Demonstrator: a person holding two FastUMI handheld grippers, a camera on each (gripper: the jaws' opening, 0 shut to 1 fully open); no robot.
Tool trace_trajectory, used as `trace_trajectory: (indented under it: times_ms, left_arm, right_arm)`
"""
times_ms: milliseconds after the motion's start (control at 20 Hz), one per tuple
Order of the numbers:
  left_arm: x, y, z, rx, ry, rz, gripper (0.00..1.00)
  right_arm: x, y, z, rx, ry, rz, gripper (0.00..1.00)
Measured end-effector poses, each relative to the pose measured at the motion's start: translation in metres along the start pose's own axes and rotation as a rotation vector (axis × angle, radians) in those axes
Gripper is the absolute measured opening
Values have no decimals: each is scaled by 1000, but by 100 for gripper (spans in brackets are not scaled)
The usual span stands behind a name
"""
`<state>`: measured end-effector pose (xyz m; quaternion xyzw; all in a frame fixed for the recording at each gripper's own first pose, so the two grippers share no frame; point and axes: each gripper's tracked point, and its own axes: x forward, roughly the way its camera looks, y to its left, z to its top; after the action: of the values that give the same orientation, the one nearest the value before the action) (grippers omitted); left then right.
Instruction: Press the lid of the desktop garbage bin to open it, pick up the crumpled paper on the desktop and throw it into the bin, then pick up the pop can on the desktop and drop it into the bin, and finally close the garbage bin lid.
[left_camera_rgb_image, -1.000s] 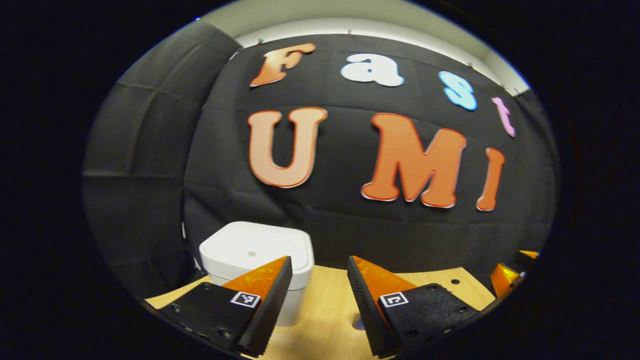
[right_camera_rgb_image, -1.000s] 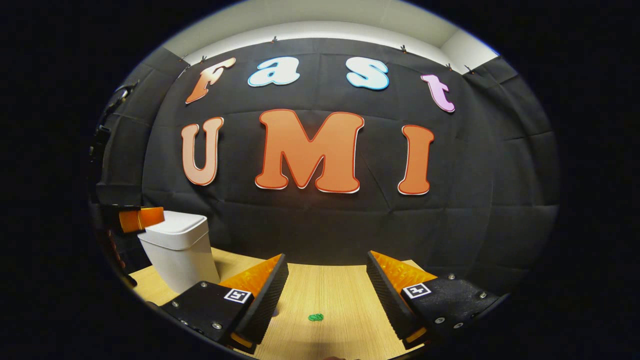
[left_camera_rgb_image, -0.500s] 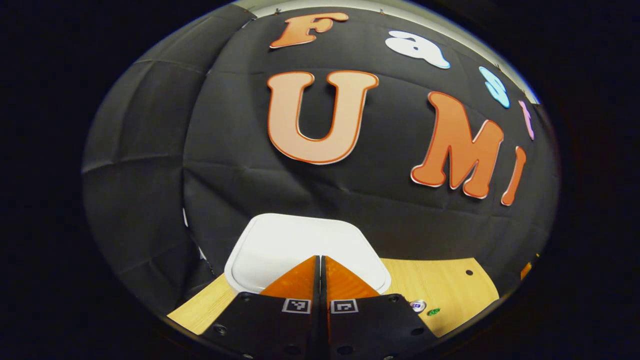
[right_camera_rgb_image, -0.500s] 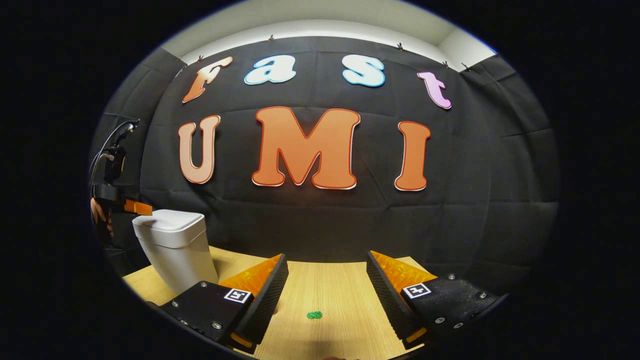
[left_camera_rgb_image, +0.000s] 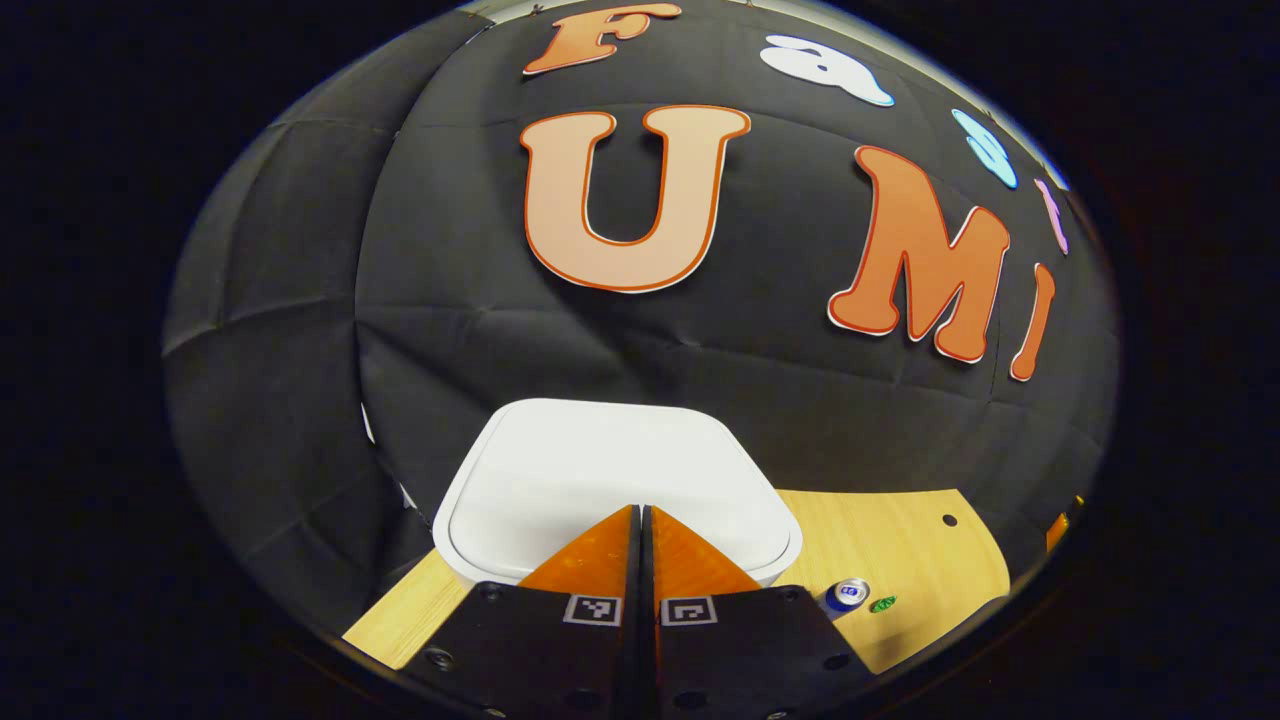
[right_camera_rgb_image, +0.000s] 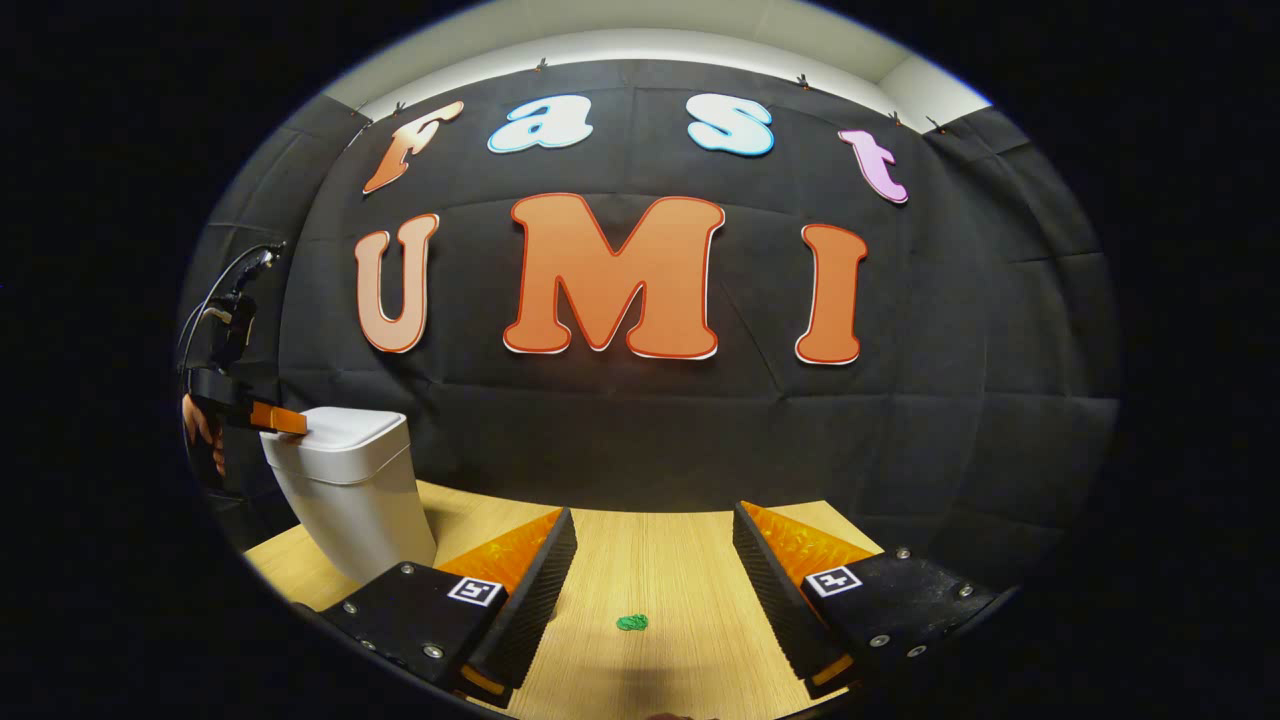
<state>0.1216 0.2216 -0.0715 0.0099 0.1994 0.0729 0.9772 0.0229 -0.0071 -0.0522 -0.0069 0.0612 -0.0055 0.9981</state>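
Note:
The white garbage bin (left_camera_rgb_image: 610, 470) stands with its lid down, just under my left gripper (left_camera_rgb_image: 640, 510). That gripper is shut with nothing between its fingers, and its tips lie over the lid's near edge. In the right gripper view the same bin (right_camera_rgb_image: 345, 480) stands at the far left, with the left gripper (right_camera_rgb_image: 283, 420) resting on top of the lid. A pop can (left_camera_rgb_image: 847, 593) stands upright on the table to the right of the bin, beside a small green crumpled paper (left_camera_rgb_image: 883, 604). My right gripper (right_camera_rgb_image: 653, 512) hangs open above the table, with the green paper (right_camera_rgb_image: 631, 622) below its fingers.
The light wooden table (right_camera_rgb_image: 680, 560) ends at the black cloth wall behind the bin. A hand (right_camera_rgb_image: 198, 432) holds the left gripper at the far left of the right gripper view. A small hole (left_camera_rgb_image: 948, 520) shows in the tabletop at the right.
My left gripper went from open to shut, moved over the bin and came down onto its lid. The right gripper has hardly moved and stays open.

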Motion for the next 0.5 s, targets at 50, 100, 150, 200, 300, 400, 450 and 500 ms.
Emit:
trace_trajectory:
  times_ms: [50, 100, 150, 200, 300, 400, 450, 500]
  left_arm:
    - [-5, 2, 6, 26, -31, 38, 0]
    - [-13, 7, 15, 63, -64, 87, 1]
    - [-22, 7, 34, 106, -153, 103, 17]
    - [-30, 5, 53, 124, -240, 102, 34]
    - [-58, -13, 73, 139, -313, 81, 44]
    - [-84, -27, 74, 128, -349, 58, 75]
    - [-90, -34, 71, 117, -359, 50, 91]
    - [-100, -36, 71, 107, -365, 53, 93]
  right_arm:
    - [1, 2, -2, 7, 4, 10, 94]
    - [3, 3, -2, 12, 4, 19, 94]
    - [5, 1, -6, 13, 12, 20, 94]
    - [7, 1, -10, 11, 22, 21, 94]
    - [12, 3, -22, 17, 50, 32, 94]
    - [18, 2, -37, 22, 83, 42, 94]
    - [23, 5, -49, 15, 104, 49, 94]
    - [27, 7, -62, 4, 128, 63, 94]
